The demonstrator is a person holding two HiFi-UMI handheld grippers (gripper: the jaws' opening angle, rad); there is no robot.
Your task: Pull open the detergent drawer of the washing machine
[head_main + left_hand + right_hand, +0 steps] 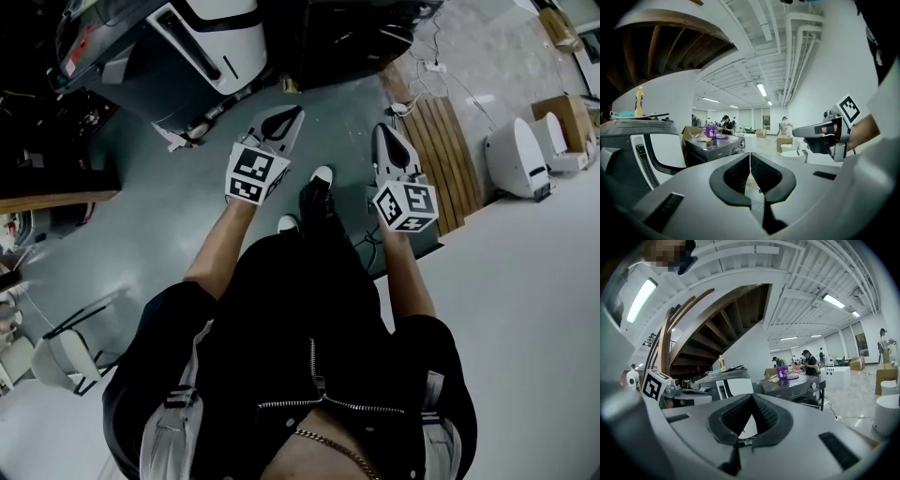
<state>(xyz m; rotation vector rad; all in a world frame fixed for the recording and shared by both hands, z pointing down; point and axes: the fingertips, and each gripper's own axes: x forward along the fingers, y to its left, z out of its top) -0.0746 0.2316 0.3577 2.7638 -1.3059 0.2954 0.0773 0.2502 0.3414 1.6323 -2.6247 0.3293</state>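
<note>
Fingers of left gripper pressed together, nothing between | right gripper fingers likewise closed, empty | both over grey floor | dark washing machine well ahead

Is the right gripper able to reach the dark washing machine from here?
Probably not yet: the right gripper, shut, is held apart from the washing machine; only floor seems to lie between.
</note>
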